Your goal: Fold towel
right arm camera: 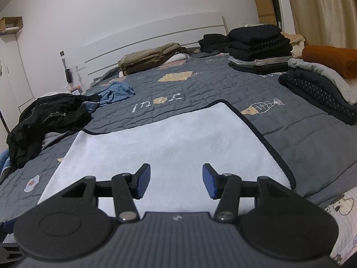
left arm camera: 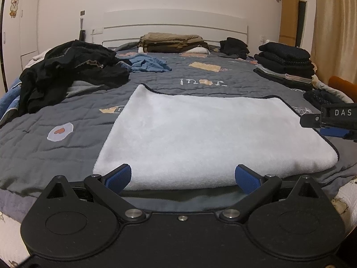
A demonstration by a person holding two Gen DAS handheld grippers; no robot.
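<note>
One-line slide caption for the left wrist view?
Open left claw at the near edge of a white towel on a grey quilt.

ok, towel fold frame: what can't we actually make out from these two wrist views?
- Left wrist: the white towel's near edge dips behind the left gripper, so layer count is unclear.
- Left wrist: the right gripper is cut off by the frame edge.
- Right wrist: the towel's near edge is hidden by the gripper body; the left gripper is out of frame.

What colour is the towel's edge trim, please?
Dark navy or black trim, clearest in the right wrist view.
</note>
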